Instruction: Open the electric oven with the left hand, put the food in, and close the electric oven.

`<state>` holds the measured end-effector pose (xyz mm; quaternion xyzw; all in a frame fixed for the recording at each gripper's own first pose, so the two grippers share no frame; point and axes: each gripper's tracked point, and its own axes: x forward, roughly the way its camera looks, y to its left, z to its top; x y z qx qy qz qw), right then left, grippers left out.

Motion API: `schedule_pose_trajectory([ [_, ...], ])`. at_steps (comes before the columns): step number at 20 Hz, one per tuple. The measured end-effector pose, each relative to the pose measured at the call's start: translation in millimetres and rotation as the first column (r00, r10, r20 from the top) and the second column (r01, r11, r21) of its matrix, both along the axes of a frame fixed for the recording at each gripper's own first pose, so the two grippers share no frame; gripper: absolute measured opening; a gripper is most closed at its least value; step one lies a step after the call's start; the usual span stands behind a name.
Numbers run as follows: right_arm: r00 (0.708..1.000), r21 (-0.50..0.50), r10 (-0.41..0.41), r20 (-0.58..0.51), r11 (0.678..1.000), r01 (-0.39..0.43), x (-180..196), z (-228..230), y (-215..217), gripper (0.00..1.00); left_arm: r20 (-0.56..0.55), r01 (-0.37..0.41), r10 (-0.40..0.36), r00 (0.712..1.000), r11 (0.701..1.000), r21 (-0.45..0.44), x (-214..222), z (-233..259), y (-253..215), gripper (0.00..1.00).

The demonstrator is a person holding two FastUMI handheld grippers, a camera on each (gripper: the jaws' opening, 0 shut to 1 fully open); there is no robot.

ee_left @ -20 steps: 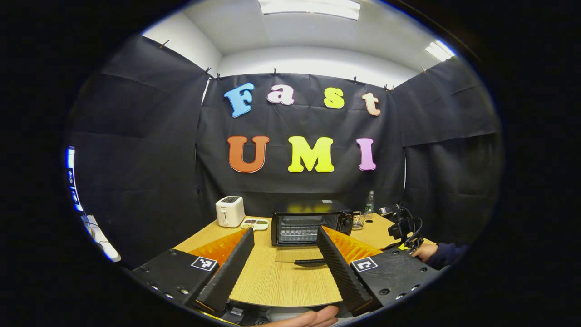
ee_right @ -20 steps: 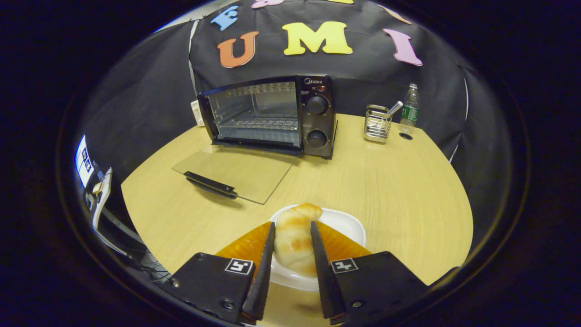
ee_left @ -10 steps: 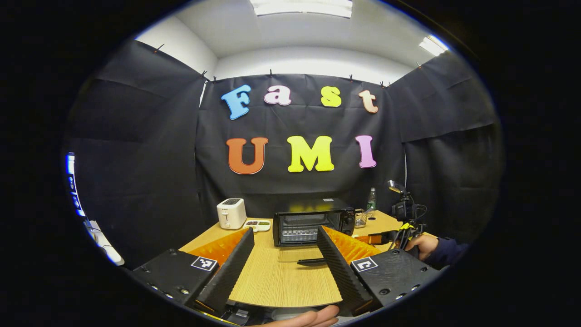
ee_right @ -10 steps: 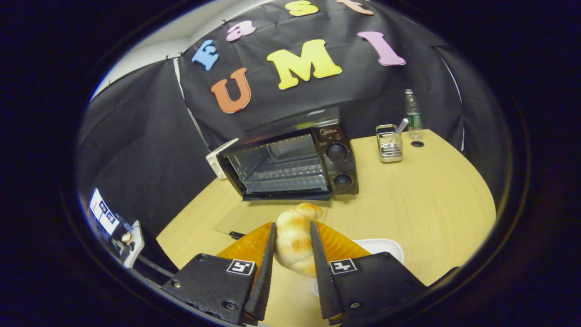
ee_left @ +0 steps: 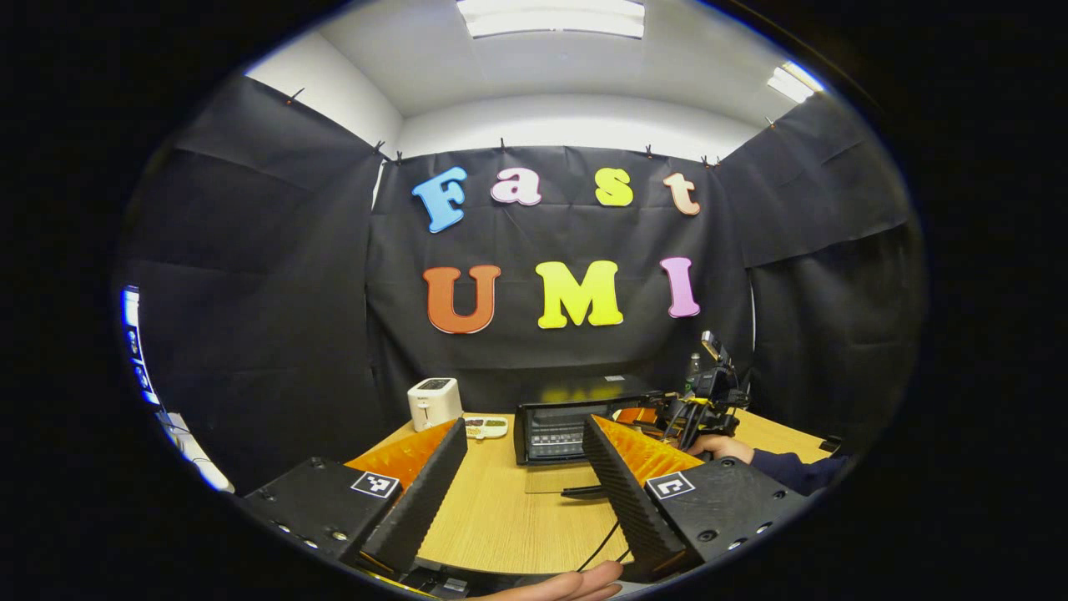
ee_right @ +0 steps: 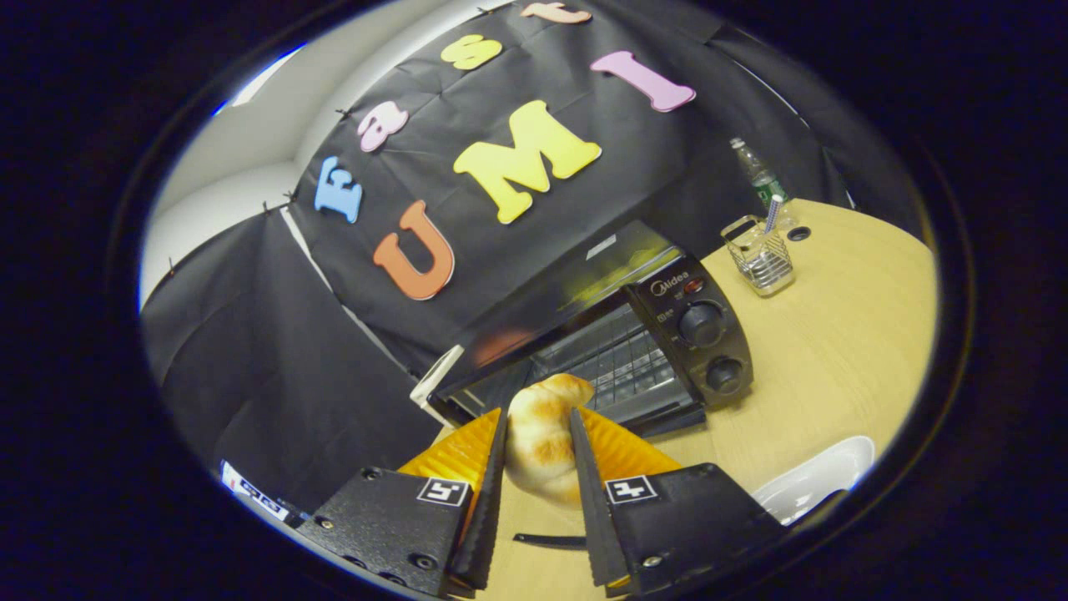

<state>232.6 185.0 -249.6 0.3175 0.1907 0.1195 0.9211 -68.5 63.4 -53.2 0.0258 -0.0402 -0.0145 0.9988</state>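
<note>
The right tool (ee_right: 534,467) is gripping the bread roll (ee_right: 541,434) between both fingers, holding it lengthwise along them so that it can enter the cavity end first. The roll is hovering above the worktop (ee_right: 843,351), just in front of the electric oven (ee_right: 617,351), whose door (ee_left: 561,479) is lying folded down. The left tool (ee_left: 524,467) is waiting well back with fingers apart, gripping nothing, probably to keep the approach clear.
</note>
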Motion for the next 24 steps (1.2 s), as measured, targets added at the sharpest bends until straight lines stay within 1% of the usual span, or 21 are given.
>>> schedule_pose_trajectory([
  [1, 0.999, -0.003, -0.04, -0.004, 0.999, 0.04, 11.7, -5.3, 2.0, 0.44, 0.011, -0.01, 0.01, 1.0, 1.0, 0.01, 1.9, -0.7, 4.2, 0.92],
  [3, 0.994, -0.046, -0.106, -0.025, 0.993, 0.105, 35.1, -21.7, 5.6, 0.44, 0.027, -0.033, 0.032, 0.999, 0.999, 0.032, 6.5, -1.4, 13.7, 0.92],
  [5, 0.987, -0.085, -0.161, -0.021, 0.984, 0.159, 59.0, -35.1, 7.7, 0.44, 0.019, -0.033, 0.032, 0.999, 0.999, 0.024, 11.2, -8.0, 17.6, 0.92],
  [7, 0.981, -0.108, -0.195, -0.02, 0.975, 0.192, 78.7, -46.5, 12.6, 0.44, 0.0, -0.032, 0.032, 0.999, 0.999, 0.002, 17.0, -15.2, 23.3, 0.92],
  [9, 0.975, -0.105, -0.221, -0.039, 0.971, 0.216, 90.3, -54.8, 22.4, 0.44, -0.002, -0.051, 0.051, 0.999, 0.998, 0.025, 21.6, -19.3, 33.7, 0.93],
  [10, 0.974, -0.114, -0.224, -0.029, 0.969, 0.22, 98.1, -55.5, 29.1, 0.45, 0.002, -0.059, 0.059, 0.998, 0.997, 0.042, 23.3, -19.8, 38.0, 0.85],
  [11, 0.969, -0.151, -0.247, -0.016, 0.959, 0.242, 107.1, -58.7, 30.8, 0.45, 0.001, -0.06, 0.06, 0.998, 0.997, 0.053, 27.1, -21.9, 38.7, 0.93],
  [12, 0.963, -0.17, -0.269, 0.009, 0.949, 0.267, 117.3, -57.3, 31.1, 0.43, -0.005, -0.056, 0.057, 0.998, 0.997, 0.061, 31.8, -25.5, 38.6, 0.93],
  [13, 0.955, -0.2, -0.295, 0.016, 0.935, 0.292, 125.9, -57.5, 29.7, 0.45, -0.007, -0.059, 0.059, 0.998, 0.996, 0.071, 35.1, -27.9, 40.5, 0.93],
  [14, 0.945, -0.199, -0.327, 0.019, 0.925, 0.324, 134.4, -58.7, 27.0, 0.44, -0.015, -0.071, 0.072, 0.997, 0.994, 0.083, 38.8, -31.5, 45.5, 0.95],
  [15, 0.943, -0.187, -0.332, 0.019, 0.925, 0.329, 141.3, -60.1, 31.7, 0.44, -0.026, -0.089, 0.092, 0.995, 0.992, 0.09, 41.8, -35.2, 51.9, 0.95],
  [16, 0.946, -0.175, -0.321, 0.044, 0.93, 0.324, 143.4, -62.9, 40.6, 0.44, -0.038, -0.103, 0.107, 0.994, 0.99, 0.092, 46.0, -39.2, 57.6, 0.95],
  [17, 0.945, -0.206, -0.32, 0.06, 0.923, 0.326, 143.4, -55.7, 45.7, 0.39, -0.05, -0.11, 0.114, 0.992, 0.991, 0.08, 48.8, -43.3, 61.0, 0.95],
  [18, 0.951, -0.249, -0.299, 0.082, 0.918, 0.309, 145.0, -57.6, 52.1, 0.41, -0.068, -0.11, 0.114, 0.991, 0.992, 0.059, 51.2, -47.7, 60.7, 0.95],
  [20, 0.955, -0.255, -0.279, 0.103, 0.92, 0.297, 147.2, -56.3, 63.7, 0.47, -0.096, -0.107, 0.108, 0.99, 0.994, 0.014, 51.0, -54.7, 61.1, 0.95],
  [21, 0.958, -0.265, -0.271, 0.097, 0.92, 0.287, 148.4, -61.2, 63.7, 0.44, -0.102, -0.108, 0.108, 0.989, 0.994, 0.001, 49.0, -55.6, 61.7, 0.95],
  [22, 0.961, -0.266, -0.253, 0.112, 0.924, 0.275, 149.4, -60.9, 67.3, 0.44, -0.103, -0.115, 0.114, 0.988, 0.993, -0.009, 49.6, -56.4, 66.1, 0.95],
  [24, 0.966, -0.347, -0.229, 0.118, 0.902, 0.256, 151.1, -71.5, 63.0, 0.49, -0.104, -0.125, 0.123, 0.987, 0.992, -0.015, 48.4, -57.3, 68.0, 0.95],
])
